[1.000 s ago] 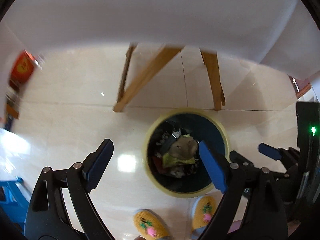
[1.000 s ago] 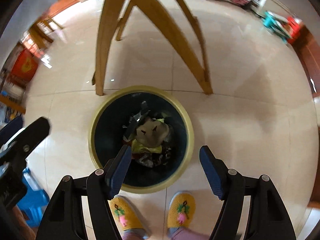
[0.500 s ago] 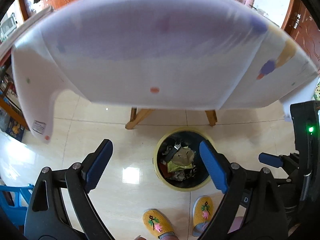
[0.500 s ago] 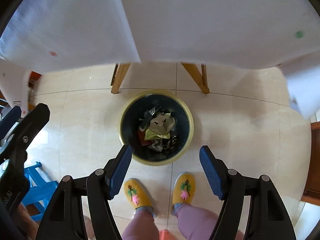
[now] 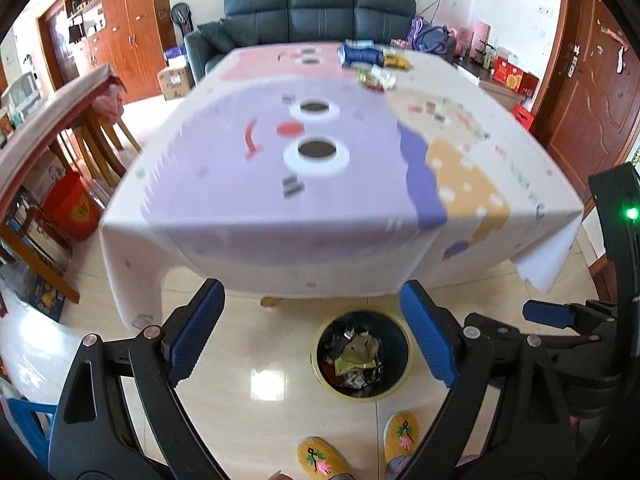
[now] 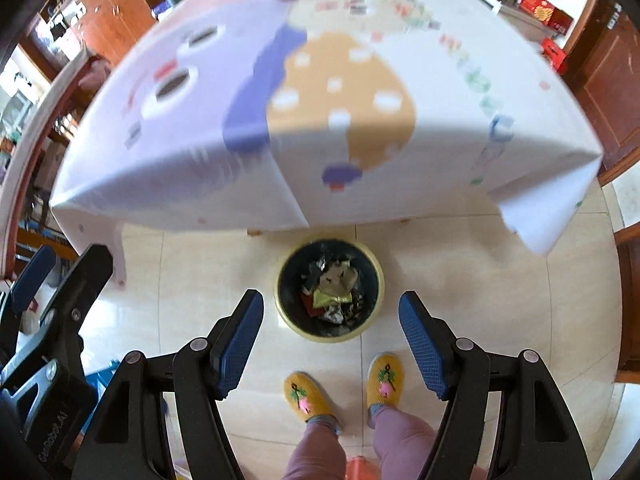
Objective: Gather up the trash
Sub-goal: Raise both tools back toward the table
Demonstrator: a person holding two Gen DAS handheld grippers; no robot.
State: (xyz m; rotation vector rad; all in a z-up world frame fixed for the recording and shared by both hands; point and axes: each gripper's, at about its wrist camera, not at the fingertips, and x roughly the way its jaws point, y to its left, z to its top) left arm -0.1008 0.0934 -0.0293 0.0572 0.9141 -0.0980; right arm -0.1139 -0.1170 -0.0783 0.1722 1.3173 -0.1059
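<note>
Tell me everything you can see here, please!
Table: one, white cloth printed purple, orange and pink, ahead.
Wrappers: small pile, blue, yellow and mixed, table's far end.
Bin: one, dark with yellow rim, on floor by table, holding trash.
Sofa: one, dark, behind table.
Cabinets: brown wood, far left.
Slippers: two, yellow, near bin.
Left gripper: black, blue pads, open, empty.
Right gripper: same, open, empty.

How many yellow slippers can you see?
2. The left slipper and the right slipper are on the person's feet, side by side on the tiled floor, just in front of the trash bin. None looks hidden.
</note>
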